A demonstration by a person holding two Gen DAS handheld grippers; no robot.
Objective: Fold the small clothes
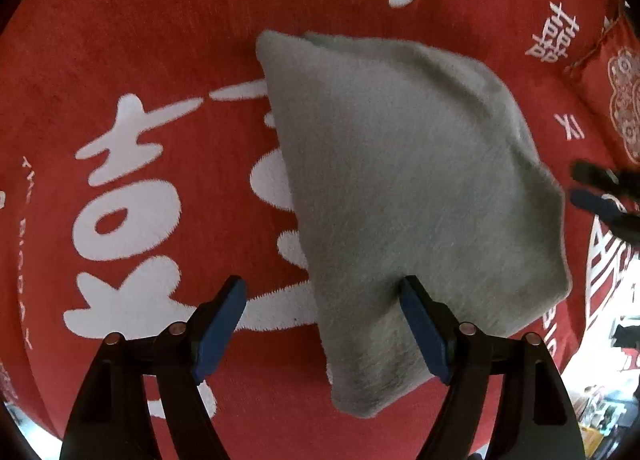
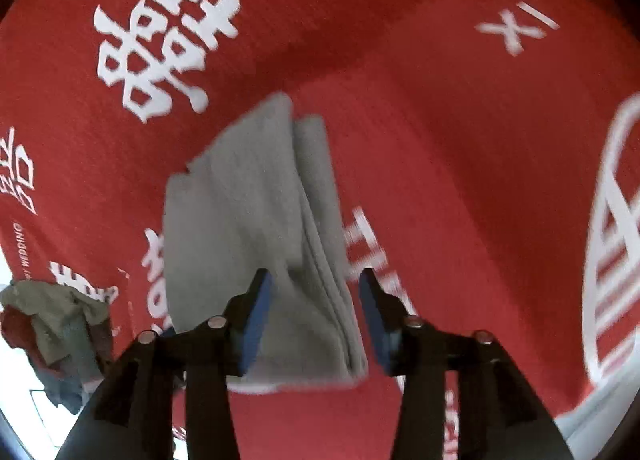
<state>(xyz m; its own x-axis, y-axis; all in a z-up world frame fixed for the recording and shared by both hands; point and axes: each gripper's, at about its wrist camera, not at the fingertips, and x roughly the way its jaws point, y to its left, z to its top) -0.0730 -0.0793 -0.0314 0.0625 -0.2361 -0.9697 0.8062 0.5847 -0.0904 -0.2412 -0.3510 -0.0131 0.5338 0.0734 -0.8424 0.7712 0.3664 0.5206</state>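
**Lying folded on the red cloth, with both grippers open over it**

Resting flat on a red cloth (image 1: 168, 20) printed with large white characters, a grey garment (image 1: 400, 180) lies folded into a compact, thick pad. In the right wrist view its stacked layers show as parallel edges along one side.

The left gripper (image 1: 324, 324) hangs above the near end of the garment with its jaws spread wide. Its blue pads (image 1: 220, 328) press on nothing: one finger stands over the bare red cloth, the other over the grey fabric, whose near corner lies below the gap between them. Whether that second pad brushes the fabric I cannot tell.

The right gripper (image 2: 316, 316) is partly open over the garment's layered edge. The grey fabric shows in the gap between its pads, but neither pad pinches it, so it holds nothing. This view is blurred. In the left wrist view, the tips of that gripper appear at the right edge, just beside the far side of the garment.

A heap of other clothes (image 2: 56, 336) in dull green, red and blue sits at the cloth's edge, well apart from the folded piece.
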